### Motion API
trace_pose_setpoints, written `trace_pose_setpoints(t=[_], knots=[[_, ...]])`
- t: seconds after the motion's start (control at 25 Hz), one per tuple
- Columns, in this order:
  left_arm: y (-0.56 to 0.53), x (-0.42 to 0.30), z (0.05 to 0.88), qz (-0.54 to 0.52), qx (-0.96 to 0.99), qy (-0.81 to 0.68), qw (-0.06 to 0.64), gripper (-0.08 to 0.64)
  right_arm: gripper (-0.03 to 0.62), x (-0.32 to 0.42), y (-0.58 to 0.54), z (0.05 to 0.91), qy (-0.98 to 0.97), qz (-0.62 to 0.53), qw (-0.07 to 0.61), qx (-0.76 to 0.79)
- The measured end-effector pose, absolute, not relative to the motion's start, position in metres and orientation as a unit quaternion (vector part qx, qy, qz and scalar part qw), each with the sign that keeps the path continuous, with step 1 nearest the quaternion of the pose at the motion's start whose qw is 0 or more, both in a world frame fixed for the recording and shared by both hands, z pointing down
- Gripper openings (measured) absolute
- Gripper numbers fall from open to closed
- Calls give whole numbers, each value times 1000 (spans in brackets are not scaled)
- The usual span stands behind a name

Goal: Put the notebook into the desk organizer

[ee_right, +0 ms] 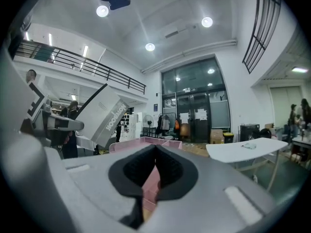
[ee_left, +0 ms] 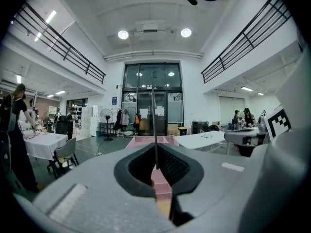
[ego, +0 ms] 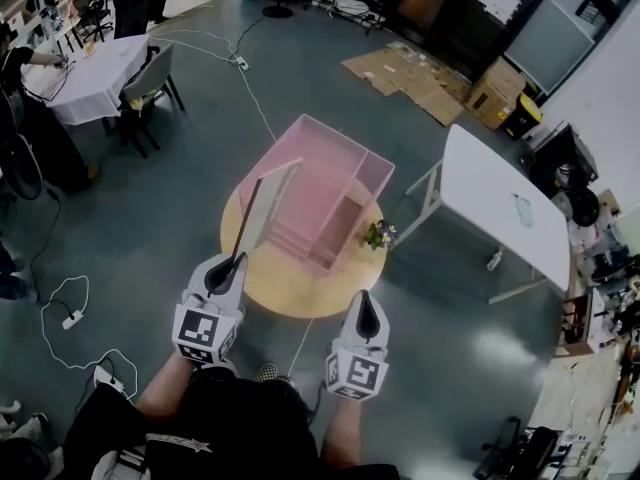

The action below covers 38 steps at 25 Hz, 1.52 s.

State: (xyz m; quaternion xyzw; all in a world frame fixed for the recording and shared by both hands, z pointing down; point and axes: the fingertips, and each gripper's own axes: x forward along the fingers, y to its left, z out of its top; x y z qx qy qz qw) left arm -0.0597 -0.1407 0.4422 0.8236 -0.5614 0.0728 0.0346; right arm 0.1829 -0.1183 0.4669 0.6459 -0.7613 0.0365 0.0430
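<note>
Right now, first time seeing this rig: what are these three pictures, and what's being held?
There is no robot here: a person holds a two-jaw tool in each hand. The head view comes from a camera on the person's head, looking down. The other two views come from a camera riding on each tool, looking along its jaws. The left tool is shut on a notebook, which its own view shows only as a thin edge between the jaws. The right tool is shut and empty. Ahead is a round table with a pink organizer and a small plant. The notebook is not yet in the organizer.
</note>
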Motion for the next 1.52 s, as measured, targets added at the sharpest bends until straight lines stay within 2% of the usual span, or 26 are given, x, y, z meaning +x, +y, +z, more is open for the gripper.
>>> trace_pose_setpoints(t=[0.52, 0.84, 1.52], knots=[[-268, -46, 450, 61, 888, -449, 80, 17, 5, 166, -186, 482, -700, 62, 61, 708], [-324, -14, 463, 42, 907, -381, 174, 17, 5, 176, -203, 490, -665, 77, 71, 739], [-352, 17, 556, 67, 839, -290, 455, 17, 5, 176, -204, 516, -635, 103, 90, 760]])
